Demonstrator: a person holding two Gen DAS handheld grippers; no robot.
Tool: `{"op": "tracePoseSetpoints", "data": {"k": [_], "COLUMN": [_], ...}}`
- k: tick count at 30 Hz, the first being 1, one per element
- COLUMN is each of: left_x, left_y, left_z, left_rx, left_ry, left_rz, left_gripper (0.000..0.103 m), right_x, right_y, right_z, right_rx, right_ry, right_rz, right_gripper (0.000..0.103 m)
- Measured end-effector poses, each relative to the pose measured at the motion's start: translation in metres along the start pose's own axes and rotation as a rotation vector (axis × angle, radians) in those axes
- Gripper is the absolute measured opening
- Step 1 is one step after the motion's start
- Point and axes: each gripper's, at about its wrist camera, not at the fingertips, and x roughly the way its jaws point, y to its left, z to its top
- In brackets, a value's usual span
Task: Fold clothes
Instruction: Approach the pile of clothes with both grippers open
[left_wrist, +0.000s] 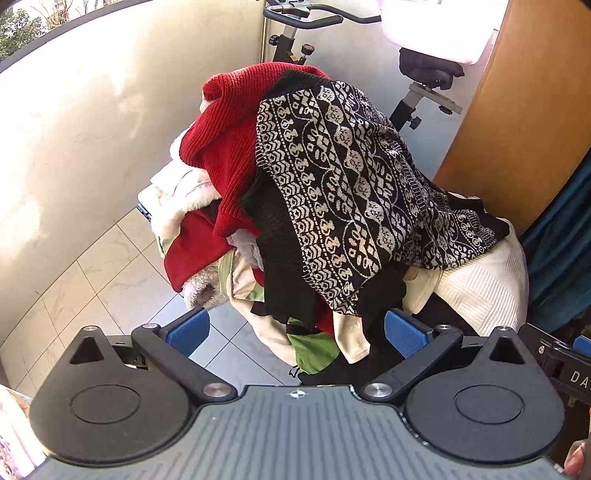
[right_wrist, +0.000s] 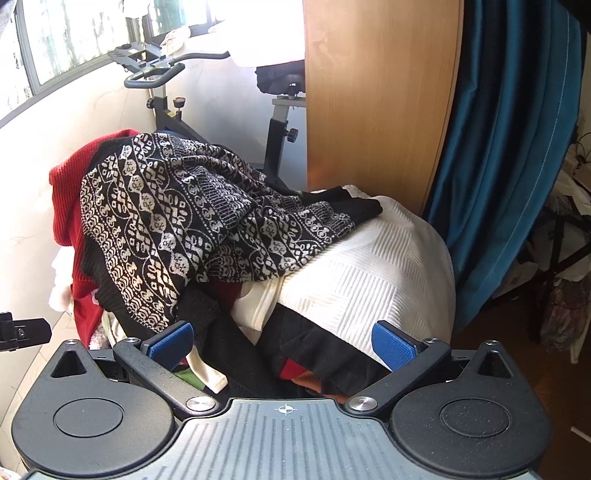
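The patterned sweater (left_wrist: 354, 192) drapes atop the clothes heap (right_wrist: 369, 266), a soft, floppy, fairly heavy knit best pinched at its hem or shoulder seams, while both the left tongs (left_wrist: 295, 332) and right tongs (right_wrist: 282, 345) gape wide, empty.

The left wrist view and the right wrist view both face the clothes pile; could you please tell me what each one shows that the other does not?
Only the left wrist view shows the floor tiles and a green garment low in the pile. Only the right wrist view shows the window and the full teal curtain. Both show the black-and-white patterned sweater over the red knit, the white textured cloth, the exercise bike, and open tongs: left tongs, right tongs.
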Motion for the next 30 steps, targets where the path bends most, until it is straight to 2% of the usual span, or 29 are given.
{"op": "tracePoseSetpoints", "data": {"k": [5, 10, 12, 16, 18, 22, 30], "left_x": [-0.002, -0.008, -0.009, -0.011, -0.012, -0.016, -0.015], "left_y": [0.004, 0.003, 0.002, 0.002, 0.003, 0.002, 0.001], "left_z": [0.003, 0.005, 0.005, 0.005, 0.004, 0.0, -0.003], "left_rx": [-0.043, -0.054, -0.054, -0.105, -0.126, -0.117, -0.097], "left_ry": [-0.002, -0.037, -0.042, -0.043, -0.052, -0.093, -0.099], "left_rz": [0.008, 0.038, 0.027, -0.009, -0.003, 0.032, 0.051], "left_gripper": [0.103, 0.103, 0.103, 0.103, 0.103, 0.103, 0.103], "right_x": [0.005, -0.001, -0.002, -0.001, 0.0, 0.002, 0.005], "right_y": [-0.003, -0.008, -0.008, -0.013, -0.013, -0.01, -0.009], "right_z": [0.001, 0.002, 0.005, 0.011, 0.013, 0.014, 0.012], "right_rx": [-0.003, -0.023, -0.042, -0.049, -0.058, -0.1, -0.124], "right_ry": [0.008, -0.095, -0.115, -0.126, -0.138, -0.168, -0.166], "right_rz": [-0.008, -0.022, -0.023, 0.057, 0.055, 0.009, 0.044], "right_gripper": [0.102, 0.102, 0.102, 0.102, 0.102, 0.102, 0.102]}}
